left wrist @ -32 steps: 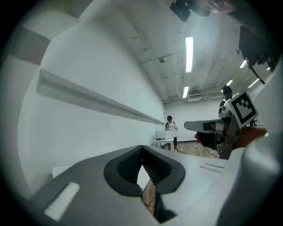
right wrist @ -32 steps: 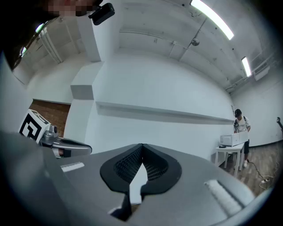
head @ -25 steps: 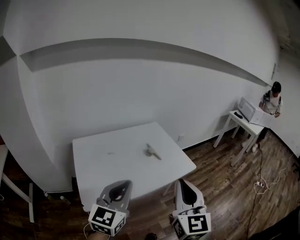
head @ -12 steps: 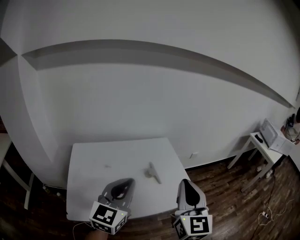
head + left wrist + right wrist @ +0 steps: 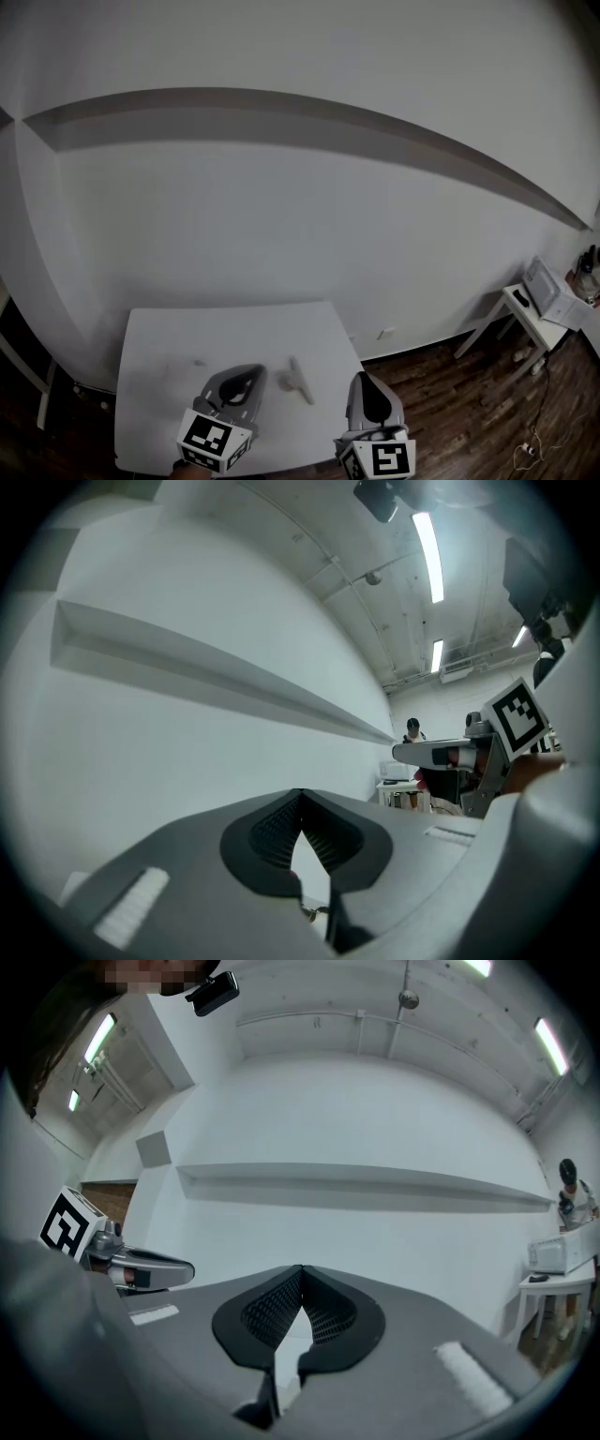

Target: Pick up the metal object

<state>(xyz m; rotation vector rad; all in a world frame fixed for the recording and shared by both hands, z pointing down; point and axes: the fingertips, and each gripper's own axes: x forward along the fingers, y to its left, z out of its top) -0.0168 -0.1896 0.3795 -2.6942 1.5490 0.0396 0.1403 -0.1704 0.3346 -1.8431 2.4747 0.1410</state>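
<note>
The metal object [image 5: 298, 379], a small pale grey elongated piece, lies on the white table [image 5: 159, 412] right of its middle. My left gripper [image 5: 251, 373] hovers over the table's near part, just left of the object, jaws shut with nothing between them. My right gripper [image 5: 364, 381] is at the table's near right corner, to the right of the object, also shut and empty. In the left gripper view the closed jaws [image 5: 299, 795] point at the white wall; the right gripper view shows the same [image 5: 302, 1271]. Neither gripper view shows the object.
A faint small mark [image 5: 199, 364] is on the table's left part. A white side table [image 5: 521, 309] carrying a white box [image 5: 544, 278] stands far right on the dark wood floor [image 5: 441, 403]. A person [image 5: 570, 1185] stands by it. A white wall with a ledge [image 5: 281, 108] rises behind.
The table and metal object have slid lower and leftward in the head view. Both grippers now reach over the table's near edge, closer to the object. Their jaws stay shut.
</note>
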